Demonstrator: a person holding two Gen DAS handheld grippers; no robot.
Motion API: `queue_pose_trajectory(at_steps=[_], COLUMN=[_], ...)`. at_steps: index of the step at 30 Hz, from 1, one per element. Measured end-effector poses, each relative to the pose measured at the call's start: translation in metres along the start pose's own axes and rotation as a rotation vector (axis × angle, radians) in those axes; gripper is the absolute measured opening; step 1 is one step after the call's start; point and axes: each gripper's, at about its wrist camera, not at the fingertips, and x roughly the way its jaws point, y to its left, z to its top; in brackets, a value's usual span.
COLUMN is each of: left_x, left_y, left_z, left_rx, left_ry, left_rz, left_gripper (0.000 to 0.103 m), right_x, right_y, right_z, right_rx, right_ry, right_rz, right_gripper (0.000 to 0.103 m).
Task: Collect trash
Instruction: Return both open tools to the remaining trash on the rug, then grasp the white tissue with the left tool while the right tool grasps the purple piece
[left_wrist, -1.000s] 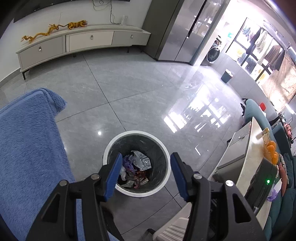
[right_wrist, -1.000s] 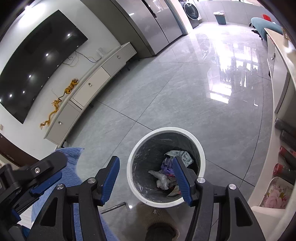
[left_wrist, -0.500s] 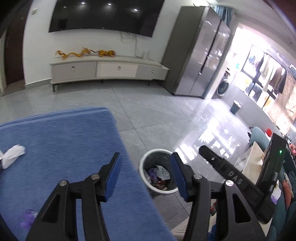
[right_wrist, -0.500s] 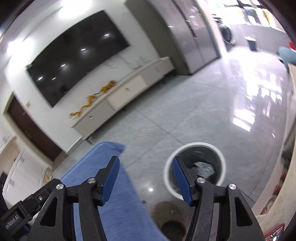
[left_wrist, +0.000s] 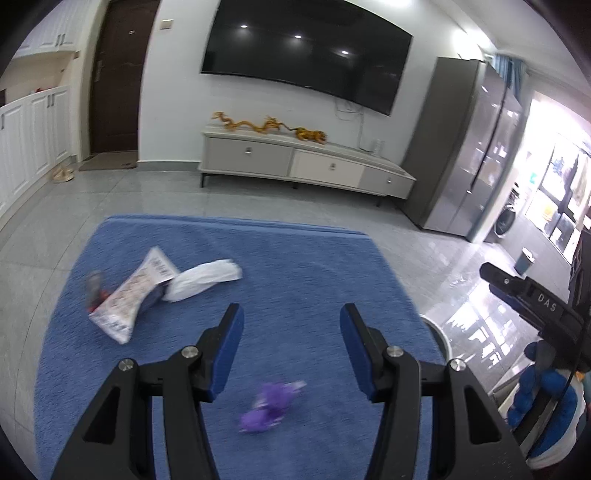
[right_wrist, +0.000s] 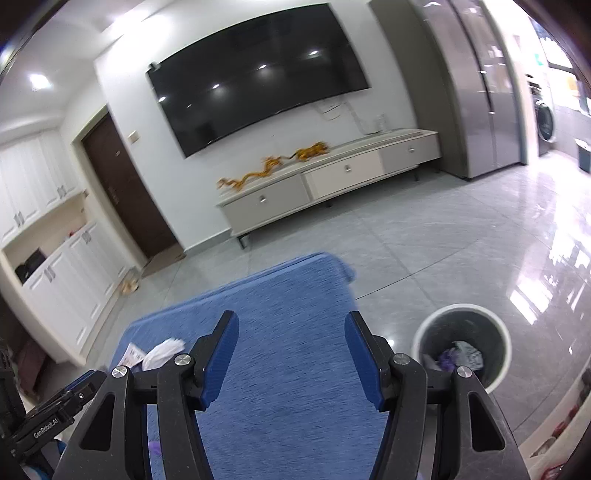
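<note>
left wrist view looks down across a blue mat (left_wrist: 295, 273) spread on the grey tile floor, with three pieces of trash lying on it. a crumpled purple wrapper (left_wrist: 271, 406) sits nearest, just below and between the blue pads of the left gripper (left_wrist: 291, 347), whose fingers stand spread with nothing between them. farther off toward the mat's left side lie a printed packet (left_wrist: 129, 295) and a white crumpled bag (left_wrist: 203, 278), touching or almost touching each other; a small dark and red item beside the packet is too blurred to name.

right wrist view shows the right gripper (right_wrist: 291, 354) also spread and empty above the same mat, with the white-rimmed trash bin (right_wrist: 461, 339) standing on the floor just beside the mat's right edge, already holding some rubbish. the other gripper's body shows at the lower left corner.

judging from this, the pickup of the next piece has not begun, and the purple wrapper looks like the closest candidate. the risks are mostly about the grab. the wrapper is thin and soft, so the pads could close on mat pile instead and drag the mat, or pinch only a loose corner that slips out on the way to the bin. the picture is smeared, so the aim may be off. the packet and white bag lie so close that reaching for one could nudge the other away. a light piece released too far from the rim could land on the floor beside the bin.
</note>
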Motion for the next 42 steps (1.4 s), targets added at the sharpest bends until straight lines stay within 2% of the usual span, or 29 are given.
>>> queue_pose_trajectory(at_steps=[7, 11, 15, 18, 22, 25, 31, 37, 42], left_x=[-0.007, -0.004, 0.009, 0.025, 0.059, 0.094, 0.151, 0.194, 0.208], left_y=[0.083, 0.114, 0.109, 0.098, 0.083, 0.072, 0.066, 0.062, 0.052], left_z=[-0.024, -0.031, -0.024, -0.015, 0.003, 0.023, 0.045, 0.044, 0.035], left_rx=[-0.028, -0.061, -0.016, 0.040, 0.113, 0.168, 0.227, 0.274, 0.323], left_ry=[0.006, 0.018, 0.032, 0.048, 0.089, 0.129, 0.202, 0.257, 0.273], left_rz=[0.133, 0.134, 0.116, 0.082, 0.057, 0.052, 0.082, 0.118, 0.118], left_gripper=[0.052, 0.052, 0.052, 0.052, 0.052, 0.052, 0.052, 0.052, 0.052], right_x=[0.042, 0.066, 0.087, 0.101, 0.113, 0.120, 0.127, 0.134, 0.140], right_y=[0.047, 0.074, 0.095, 0.110, 0.127, 0.131, 0.132, 0.136, 0.137], right_z=[-0.023, -0.039, -0.058, -0.078, -0.112, -0.130, -0.140, -0.145, -0.153], right_rx=[-0.084, -0.138, -0.170, -0.219, -0.249, -0.254, -0.218, -0.207, -0.215], right_ry=[0.096, 0.153, 0.224, 0.308, 0.415, 0.463, 0.491, 0.522, 0.548], right_rz=[0.073, 0.110, 0.172, 0.266, 0.375, 0.410, 0.463, 0.509, 0.525], right_gripper=[0.057, 0.057, 0.057, 0.057, 0.057, 0.057, 0.057, 0.057, 0.048])
